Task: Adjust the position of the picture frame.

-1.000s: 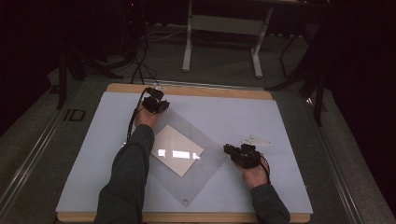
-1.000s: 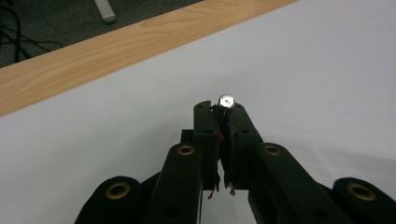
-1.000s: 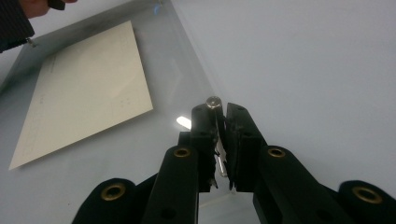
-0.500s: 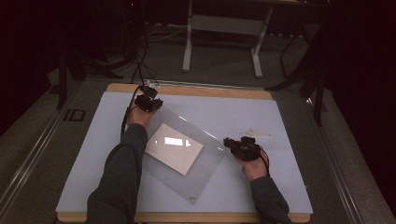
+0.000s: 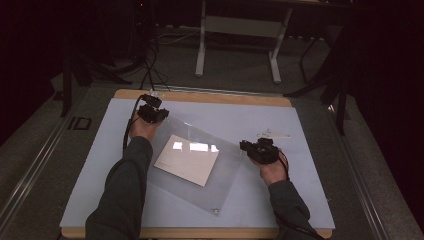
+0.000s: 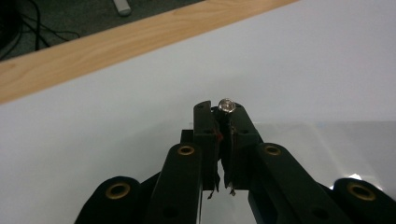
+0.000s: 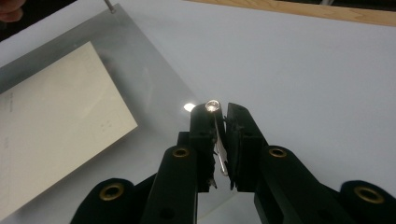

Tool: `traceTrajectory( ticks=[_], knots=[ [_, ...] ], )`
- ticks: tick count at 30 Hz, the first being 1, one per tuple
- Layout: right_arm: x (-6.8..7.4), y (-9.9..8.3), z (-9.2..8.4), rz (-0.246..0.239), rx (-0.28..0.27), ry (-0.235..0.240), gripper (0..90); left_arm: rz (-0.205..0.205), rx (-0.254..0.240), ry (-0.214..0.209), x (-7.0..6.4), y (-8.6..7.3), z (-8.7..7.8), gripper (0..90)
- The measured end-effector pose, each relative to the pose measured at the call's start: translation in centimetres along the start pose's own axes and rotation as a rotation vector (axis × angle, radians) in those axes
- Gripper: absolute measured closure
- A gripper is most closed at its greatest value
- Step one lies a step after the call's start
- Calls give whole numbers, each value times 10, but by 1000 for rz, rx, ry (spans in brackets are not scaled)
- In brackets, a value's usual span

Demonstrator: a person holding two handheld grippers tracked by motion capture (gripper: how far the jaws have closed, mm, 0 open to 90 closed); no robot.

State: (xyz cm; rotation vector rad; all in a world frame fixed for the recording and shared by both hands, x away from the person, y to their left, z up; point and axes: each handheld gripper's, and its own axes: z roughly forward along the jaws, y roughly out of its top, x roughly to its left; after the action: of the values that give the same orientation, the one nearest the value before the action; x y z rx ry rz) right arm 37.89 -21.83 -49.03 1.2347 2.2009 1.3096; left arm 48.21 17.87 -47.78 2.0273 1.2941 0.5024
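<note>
Over the white bench [image 5: 310, 125], we've got both grippers, left gripper [image 5: 156, 114] and right gripper [image 5: 248, 146], clamped shut on opposite corners of the clear acrylic sheet [image 5: 227, 167], so the cream paper card [image 5: 186, 162] under it rides level.

Dim, dark surroundings; overhead glare on the clear sheet [image 5: 200, 147].

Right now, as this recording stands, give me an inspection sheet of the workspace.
Surface: pale blue mat on a wood-edged table.
Job's things: clear acrylic panel lying skewed on the mat, over a cream sheet; a small screw at its near corner.
Clutter: a small pale strip on the mat beyond the right gripper.
Grippers: left gripper shut on the panel's far corner; right gripper shut on its right corner.
Cables: one trails from the left gripper along the sleeve; more lie on the floor.
Surroundings: dark room, grey floor, white stand legs behind the table.
</note>
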Motion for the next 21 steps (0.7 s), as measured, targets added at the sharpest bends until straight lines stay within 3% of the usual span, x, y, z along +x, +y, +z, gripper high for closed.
traceTrajectory(
  ticks=[21],
  knots=[
    [-26,19,19,5,18,-9,816,-10,27,-15,0,-21,-12,852]
  ],
)
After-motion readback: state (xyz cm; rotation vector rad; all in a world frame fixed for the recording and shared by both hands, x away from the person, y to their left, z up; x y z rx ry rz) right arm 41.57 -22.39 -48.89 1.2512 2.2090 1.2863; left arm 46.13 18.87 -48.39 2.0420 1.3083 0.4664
